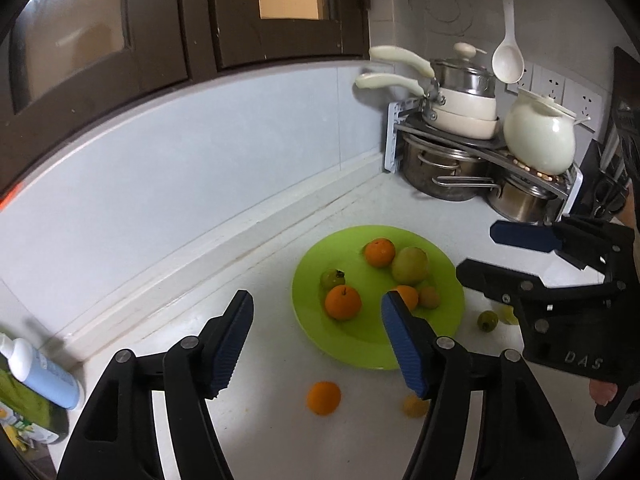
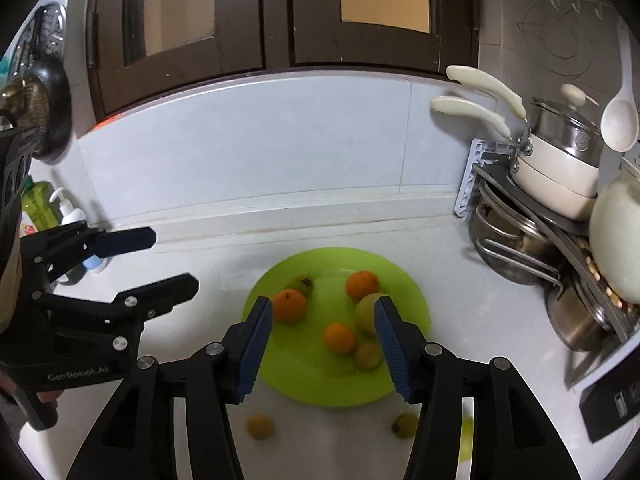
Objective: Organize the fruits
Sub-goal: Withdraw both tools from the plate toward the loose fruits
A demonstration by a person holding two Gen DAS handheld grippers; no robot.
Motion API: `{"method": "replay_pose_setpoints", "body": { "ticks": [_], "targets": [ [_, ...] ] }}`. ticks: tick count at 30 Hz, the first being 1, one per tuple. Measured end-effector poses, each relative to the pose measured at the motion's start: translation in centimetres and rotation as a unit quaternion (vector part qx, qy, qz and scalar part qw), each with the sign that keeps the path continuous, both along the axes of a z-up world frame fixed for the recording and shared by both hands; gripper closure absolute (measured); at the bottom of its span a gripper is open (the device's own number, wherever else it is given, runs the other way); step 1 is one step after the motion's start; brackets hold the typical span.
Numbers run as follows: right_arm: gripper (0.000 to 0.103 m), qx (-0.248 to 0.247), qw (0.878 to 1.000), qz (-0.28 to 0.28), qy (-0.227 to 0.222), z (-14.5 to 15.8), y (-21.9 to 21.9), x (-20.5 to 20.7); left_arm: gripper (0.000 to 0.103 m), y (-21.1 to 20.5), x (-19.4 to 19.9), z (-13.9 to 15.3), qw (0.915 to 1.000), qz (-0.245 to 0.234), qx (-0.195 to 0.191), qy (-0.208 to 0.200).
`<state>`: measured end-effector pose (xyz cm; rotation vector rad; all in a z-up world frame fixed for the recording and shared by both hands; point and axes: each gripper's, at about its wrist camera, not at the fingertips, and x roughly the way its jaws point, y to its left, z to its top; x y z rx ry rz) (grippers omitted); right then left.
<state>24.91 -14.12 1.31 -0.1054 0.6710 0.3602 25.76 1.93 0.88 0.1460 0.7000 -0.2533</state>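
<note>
A lime green plate (image 1: 360, 344) (image 2: 320, 380) lies on the white counter and holds several fruits: oranges (image 1: 343, 302) (image 2: 289, 306), a large green fruit (image 1: 409, 265) (image 2: 366, 312) and small ones. Loose on the counter are an orange (image 1: 324, 397), a small yellow fruit (image 1: 414, 406) (image 2: 259, 426) and a small green fruit (image 1: 487, 321) (image 2: 404, 425). My left gripper (image 1: 318, 340) (image 2: 172, 260) is open and empty, above the plate's near left edge. My right gripper (image 2: 324, 348) (image 1: 476, 248) is open and empty, above the plate's near side.
A rack of pots and pans (image 1: 460, 148) (image 2: 552, 208) fills the back right corner, with a white ladle (image 1: 508, 60) hanging above. Bottles (image 1: 40, 376) (image 2: 68, 216) stand at the left by the wall. Dark wood cabinets (image 2: 280, 12) hang above the backsplash.
</note>
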Motion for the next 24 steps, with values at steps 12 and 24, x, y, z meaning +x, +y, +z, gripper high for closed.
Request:
{"method": "replay_pose_setpoints", "body": {
  "ticks": [12, 24],
  "targets": [
    [0.05, -0.004, 0.999, -0.029, -0.023, -0.3, 1.5, -5.5, 0.031, 1.9, -4.9, 0.3, 0.9993, -0.025, 0.014, -0.022],
    [0.05, 0.014, 0.997, -0.074, 0.013, -3.2, 2.6, -8.3, 0.03, 3.3, -6.4, -2.7, 0.9966, -0.075, 0.034, -0.005]
  ]
}}
